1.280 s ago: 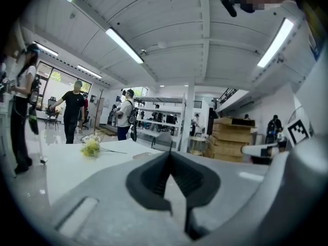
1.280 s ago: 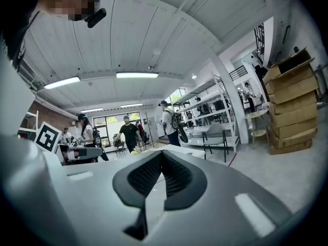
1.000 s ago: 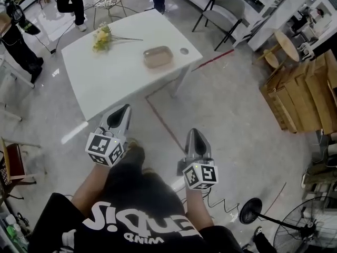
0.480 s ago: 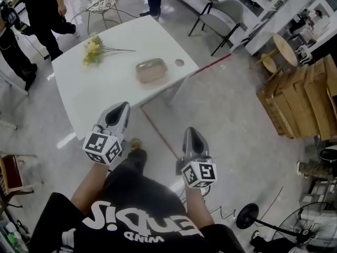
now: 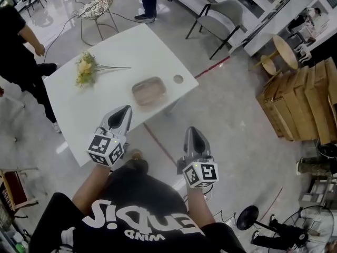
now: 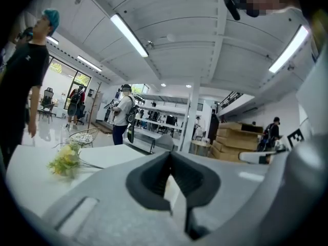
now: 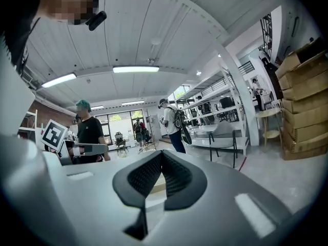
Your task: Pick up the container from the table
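Note:
A shallow tan container (image 5: 149, 91) lies near the front edge of the white table (image 5: 116, 46), beside a small round disc (image 5: 178, 79). My left gripper (image 5: 125, 110) is shut and empty, its tip over the table's near edge, short of the container and left of it. My right gripper (image 5: 192, 131) is shut and empty over the floor, in front of the table's corner. In the left gripper view the closed gripper (image 6: 170, 156) points level across the table (image 6: 31, 173). The right gripper (image 7: 162, 155) also points level in its own view.
A bunch of yellow flowers (image 5: 84, 70) lies on the table's left part. People (image 5: 18, 51) stand at the far left and back. A wire chair (image 5: 97, 7) and a grey chair (image 5: 221, 15) stand behind the table, wooden crates (image 5: 300, 94) at the right, a fan (image 5: 247, 217) behind me.
The table and container have come nearer in the head view. Both grippers, still shut, have travelled forward with me; the left tip now reaches the table's edge.

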